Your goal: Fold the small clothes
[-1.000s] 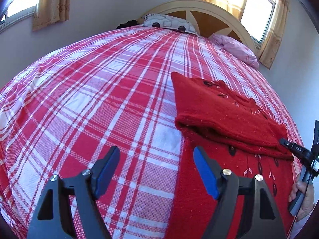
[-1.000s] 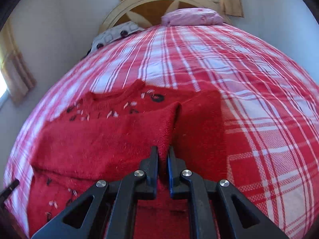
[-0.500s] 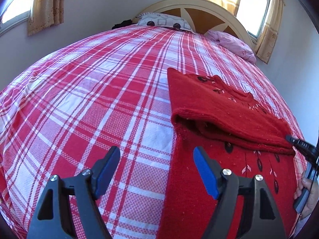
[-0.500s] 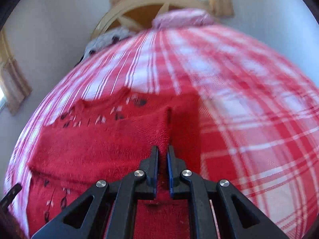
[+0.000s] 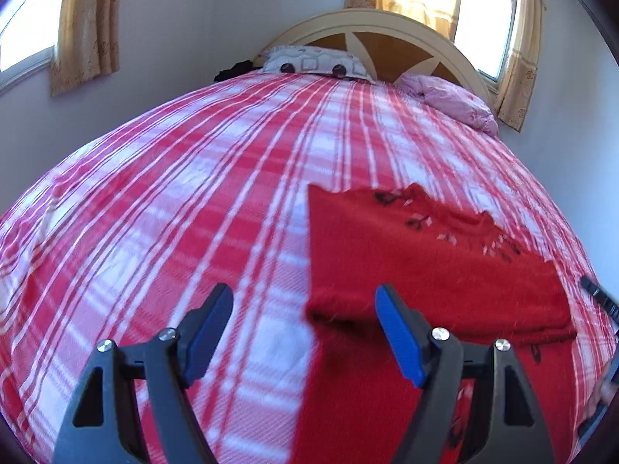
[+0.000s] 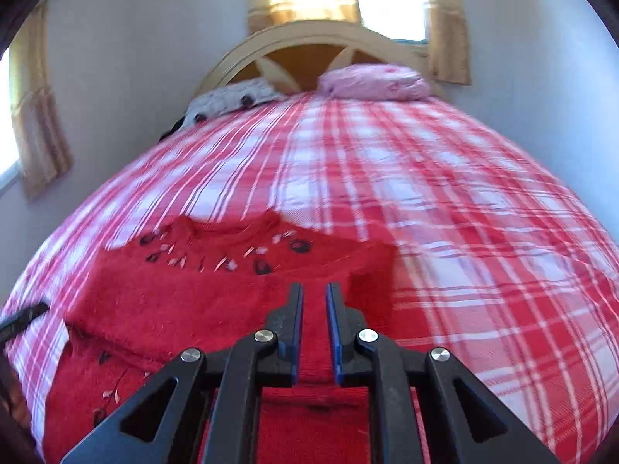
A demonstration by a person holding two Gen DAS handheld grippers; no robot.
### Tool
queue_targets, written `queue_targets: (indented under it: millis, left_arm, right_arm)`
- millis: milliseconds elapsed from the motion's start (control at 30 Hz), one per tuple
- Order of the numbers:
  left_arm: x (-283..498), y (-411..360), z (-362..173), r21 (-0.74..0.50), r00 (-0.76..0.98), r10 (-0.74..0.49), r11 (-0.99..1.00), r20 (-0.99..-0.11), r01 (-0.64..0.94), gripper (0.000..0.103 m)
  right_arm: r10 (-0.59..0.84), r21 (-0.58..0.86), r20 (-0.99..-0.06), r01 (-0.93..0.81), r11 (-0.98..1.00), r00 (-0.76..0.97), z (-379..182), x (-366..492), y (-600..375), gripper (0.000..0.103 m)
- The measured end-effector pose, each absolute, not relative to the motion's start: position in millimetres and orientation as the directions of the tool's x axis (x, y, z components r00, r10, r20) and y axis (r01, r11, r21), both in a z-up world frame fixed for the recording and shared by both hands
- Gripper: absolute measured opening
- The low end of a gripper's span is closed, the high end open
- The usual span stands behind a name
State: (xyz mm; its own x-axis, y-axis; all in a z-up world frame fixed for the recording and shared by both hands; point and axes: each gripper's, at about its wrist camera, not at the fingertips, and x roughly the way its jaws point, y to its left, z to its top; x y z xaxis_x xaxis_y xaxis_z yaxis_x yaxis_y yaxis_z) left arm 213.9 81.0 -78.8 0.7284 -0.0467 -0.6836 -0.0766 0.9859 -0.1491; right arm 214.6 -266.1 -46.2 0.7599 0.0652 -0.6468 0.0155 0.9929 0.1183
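Note:
A red knitted sweater (image 5: 425, 255) with dark and pale flower marks lies on the bed, its sleeve part folded across the body. In the right wrist view it (image 6: 216, 301) fills the lower left. My left gripper (image 5: 303, 328) is wide open and empty, hovering over the sweater's left edge. My right gripper (image 6: 314, 317) stands slightly open with a narrow gap, nothing between its pads, above the sweater's right part. The right gripper's tip (image 5: 599, 297) shows at the right edge of the left wrist view.
The bed has a red and white plaid cover (image 5: 193, 201). A patterned pillow (image 5: 313, 63) and a pink pillow (image 5: 448, 100) lie by the wooden headboard (image 5: 379, 42). Walls and curtained windows stand close on both sides.
My right gripper has let go of the red sweater fold and its jaws have parted a little. The fold now lies flat. Both grippers have drawn back slightly.

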Motion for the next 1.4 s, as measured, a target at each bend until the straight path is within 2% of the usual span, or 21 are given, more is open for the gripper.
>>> queue_targets:
  millis: [100,167,267,367,467,667,767,800,833,900,967,1133,1400]
  left_arm:
    - [232,63,-86,-0.13,0.717,-0.043,0.989,-0.696,-0.066,0.079]
    - [247,53,-101,-0.059,0.688,0.013,0.995,-0.725,-0.081,0.079]
    - [260,54,-125,0.007,0.625,0.072,0.994,-0.777,-0.106,0.083]
    - [261,70,-129,-0.07,0.613,0.033,0.987,-0.789,-0.144,0.093]
    - [257,74,-128,-0.065,0.61,0.041,0.986,-0.791,-0.151,0.094]
    - [220,74,-100,-0.019,0.67,0.039,0.997,-0.741,-0.078,0.092]
    - [184,88,-83,-0.028,0.724,-0.026,1.0,-0.689,0.009,0.094]
    - [175,93,-81,-0.03,0.733,-0.04,0.999,-0.679,0.027,0.095]
    - [165,98,-79,-0.034,0.739,-0.056,0.998,-0.672,0.046,0.096]
    - [144,110,-81,-0.047,0.74,-0.093,0.995,-0.666,0.083,0.096]
    - [131,115,-84,-0.061,0.728,-0.125,0.992,-0.674,0.113,0.096]
    - [99,124,-99,-0.119,0.667,-0.222,0.973,-0.712,0.196,0.096]
    - [46,117,-121,-0.207,0.526,-0.377,0.912,-0.762,0.353,0.096]
  right_arm:
    - [0.126,0.18,-0.717,0.007,0.984,0.686,-75,232,-264,0.012]
    - [0.138,0.212,-0.757,0.041,0.976,0.639,-96,236,-266,0.012]
    - [0.191,0.286,-0.737,0.043,0.957,0.649,-100,235,-277,0.012]
    - [0.222,0.328,-0.721,0.041,0.944,0.656,-105,236,-284,0.012]
    - [0.224,0.332,-0.718,0.041,0.942,0.659,-105,236,-284,0.012]
    - [0.243,0.349,-0.714,0.033,0.936,0.657,-94,229,-285,0.012]
    - [0.288,0.393,-0.631,-0.023,0.919,0.72,-61,191,-290,0.013]
    - [0.298,0.393,-0.612,-0.045,0.919,0.733,-53,176,-292,0.022]
    - [0.296,0.382,-0.606,-0.056,0.923,0.738,-47,163,-293,0.044]
    - [0.274,0.34,-0.6,-0.07,0.938,0.752,-39,129,-296,0.07]
    - [0.266,0.317,-0.597,-0.082,0.945,0.756,-37,102,-299,0.071]
    - [0.237,0.277,-0.66,-0.063,0.959,0.713,-50,28,-307,0.071]
    - [0.252,0.323,-0.726,-0.006,0.946,0.64,-89,-66,-312,0.07]
